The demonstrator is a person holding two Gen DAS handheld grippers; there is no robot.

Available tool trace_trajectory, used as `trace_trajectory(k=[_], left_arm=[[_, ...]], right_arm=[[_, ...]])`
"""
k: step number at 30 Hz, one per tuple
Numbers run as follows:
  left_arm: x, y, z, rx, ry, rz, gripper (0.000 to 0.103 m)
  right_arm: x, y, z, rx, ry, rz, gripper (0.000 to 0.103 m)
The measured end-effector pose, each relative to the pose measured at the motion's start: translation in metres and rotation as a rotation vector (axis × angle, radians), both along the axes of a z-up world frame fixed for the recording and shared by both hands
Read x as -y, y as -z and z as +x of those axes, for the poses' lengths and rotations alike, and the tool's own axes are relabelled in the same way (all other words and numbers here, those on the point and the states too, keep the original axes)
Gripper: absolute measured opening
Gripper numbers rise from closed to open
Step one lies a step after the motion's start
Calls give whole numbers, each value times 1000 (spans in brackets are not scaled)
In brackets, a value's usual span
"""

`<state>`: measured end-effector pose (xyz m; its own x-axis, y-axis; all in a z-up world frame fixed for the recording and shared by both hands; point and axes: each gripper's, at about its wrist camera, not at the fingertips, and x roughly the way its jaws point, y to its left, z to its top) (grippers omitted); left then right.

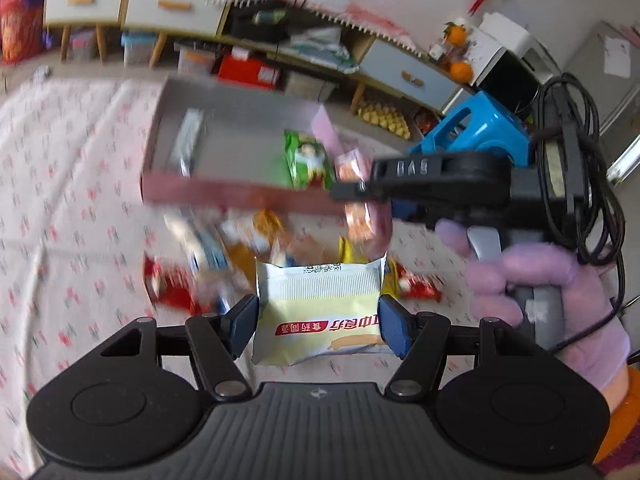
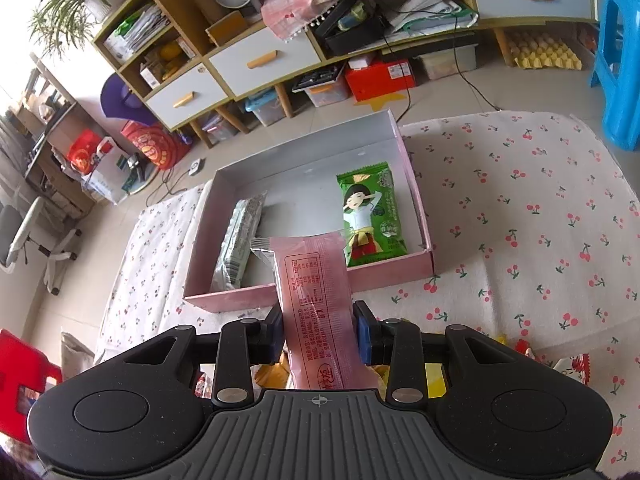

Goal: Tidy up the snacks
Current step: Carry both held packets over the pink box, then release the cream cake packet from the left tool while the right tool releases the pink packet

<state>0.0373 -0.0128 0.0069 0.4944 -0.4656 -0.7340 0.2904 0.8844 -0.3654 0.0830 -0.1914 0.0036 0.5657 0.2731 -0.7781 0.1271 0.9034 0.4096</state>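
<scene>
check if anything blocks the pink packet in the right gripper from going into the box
Nothing visible does. The right gripper holds the pink packet over the pink box's near wall. Bare floor lies ahead, between the silver packet and green packet.

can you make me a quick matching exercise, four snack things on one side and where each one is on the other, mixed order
Things:
1. pink snack packet
2. white and yellow snack packet
3. green snack packet
4. silver-grey snack packet

Places:
A. lying in the pink box, by its left wall
B. clamped in the right tongs
C. lying in the pink box, by its right wall
D. between the fingers of the left tongs

Pairs: 1-B, 2-D, 3-C, 4-A
</scene>
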Motion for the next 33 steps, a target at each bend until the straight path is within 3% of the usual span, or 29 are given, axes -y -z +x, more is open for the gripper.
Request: trace_trajectory(k=[7, 12, 17, 24, 31, 33], left_arm=[[5, 12, 38, 102, -6, 130, 61], [15, 24, 74, 235, 53, 227, 62], [21, 34, 102, 305, 109, 236, 62], [21, 59, 130, 298, 137, 286, 62], [19, 75, 132, 269, 196, 306, 63], [15, 75, 129, 271, 201, 277, 63]], right_arm=[[5, 6, 9, -19, 8, -10, 34], [1, 8, 39, -18, -10, -12, 34], [-4, 11, 74, 31, -29, -34, 34], [-11, 28, 121, 88, -69, -76, 34], [-28, 46, 152, 67, -109, -143, 34], [-33, 53, 156, 64, -119, -164, 34]])
